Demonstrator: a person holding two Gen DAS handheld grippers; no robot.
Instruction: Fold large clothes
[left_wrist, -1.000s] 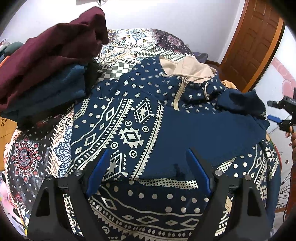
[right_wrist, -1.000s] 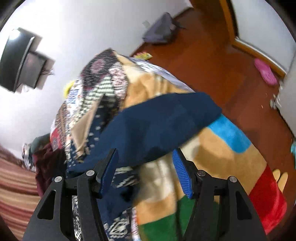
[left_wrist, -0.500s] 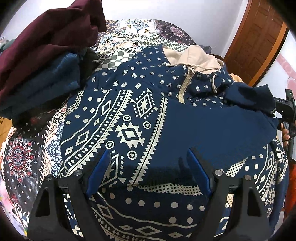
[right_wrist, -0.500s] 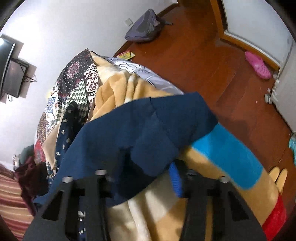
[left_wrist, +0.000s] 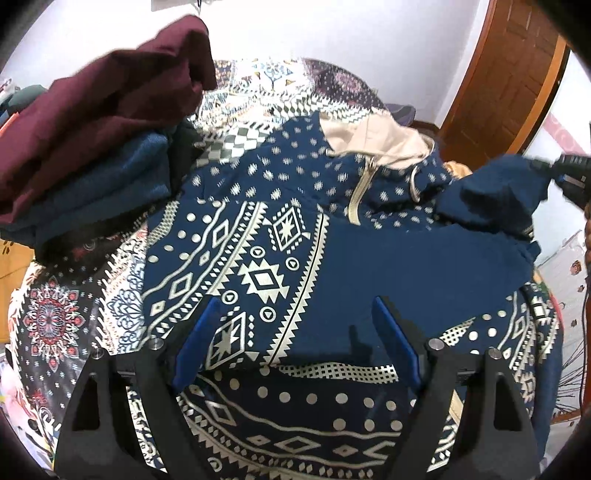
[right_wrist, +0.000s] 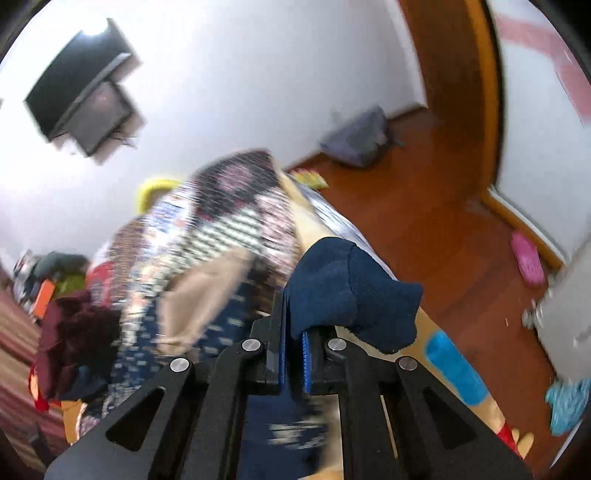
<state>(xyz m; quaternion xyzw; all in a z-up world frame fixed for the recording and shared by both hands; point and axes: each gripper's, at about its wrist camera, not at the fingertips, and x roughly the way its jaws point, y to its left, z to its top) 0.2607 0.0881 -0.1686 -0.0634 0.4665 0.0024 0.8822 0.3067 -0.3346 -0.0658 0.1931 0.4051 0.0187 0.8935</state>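
The navy patterned hoodie (left_wrist: 295, 236) is lying spread on the bed (left_wrist: 55, 317), beside a pile of folded clothes (left_wrist: 92, 140). The left gripper (left_wrist: 295, 343) is hovering over its front with jaws apart, while the right gripper (right_wrist: 293, 354) is clamping its jaws on the plain navy sleeve (right_wrist: 343, 288), holding it raised.

place: home bedroom | cues: bed (left_wrist: 55, 314), wall tv (right_wrist: 79, 92), probably slipper (right_wrist: 527, 258)

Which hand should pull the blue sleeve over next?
Probably the right. Its tool is already shut on the plain navy sleeve of the patterned navy hoodie; the left tool hangs open above the hoodie, holding nothing.
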